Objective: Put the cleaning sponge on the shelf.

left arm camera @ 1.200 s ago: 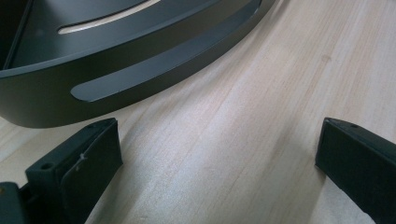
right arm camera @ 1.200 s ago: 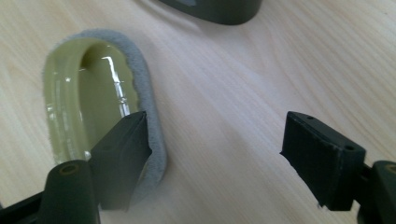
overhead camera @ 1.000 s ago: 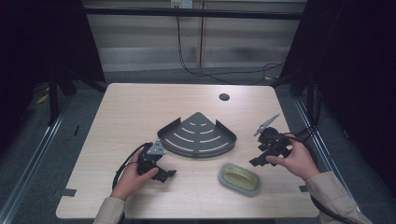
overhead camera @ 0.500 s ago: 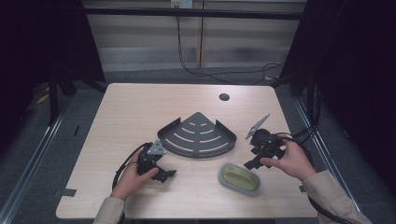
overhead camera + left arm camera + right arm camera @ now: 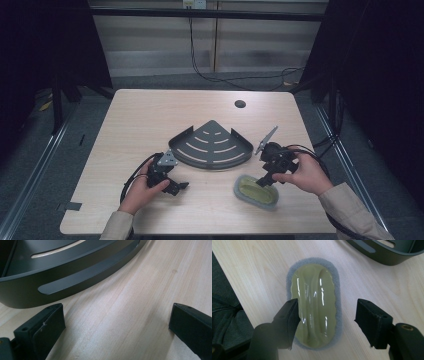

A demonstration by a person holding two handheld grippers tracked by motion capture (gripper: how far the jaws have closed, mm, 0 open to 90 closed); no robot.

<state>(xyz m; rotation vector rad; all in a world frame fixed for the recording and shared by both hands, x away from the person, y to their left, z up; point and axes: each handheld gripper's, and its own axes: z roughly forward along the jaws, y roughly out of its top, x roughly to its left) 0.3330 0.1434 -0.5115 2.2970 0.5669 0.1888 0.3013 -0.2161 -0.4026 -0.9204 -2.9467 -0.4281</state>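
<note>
- Scrub pad (image 5: pixel 256 191) (olive plastic top, grey fibre rim) is lying flat on table (image 5: pixel 150 120), near the front edge, right of centre, just in front of the dark corner shelf (image 5: pixel 210 146) but apart from it.
- R gripper (image 5: pixel 266 181) is hanging right over the pad's right end, tips pointing down at it; the person's R hand (image 5: pixel 305 175) is holding it.
- R gripper view: pad (image 5: pixel 314 302) is sitting between and below the two jaws. One jaw is overlapping the pad's edge in the picture, the other is standing off over bare wood beside it.
- R jaws have just been closing but are standing apart w/ the pad in the gap; pads not pressing on it as far as the view shows. Can't tell if the tips are touching the pad surface.
- L gripper (image 5: pixel 177 187) is resting on the table left of the pad, well apart from it, held by L hand (image 5: pixel 142 187); jaws spread wide, nothing but wood between them.
- L gripper view: shelf (image 5: pixel 75 270) is cut off at top and left, its curved slotted wall sitting just beyond the jaw tips.
- Hard to make out: the pad's near end in R gripper view is partly covered by the blurred jaw; a dark sleeve is cut off at the left edge there.
- High view: pad's right end is partly hidden under the R gripper.
</note>
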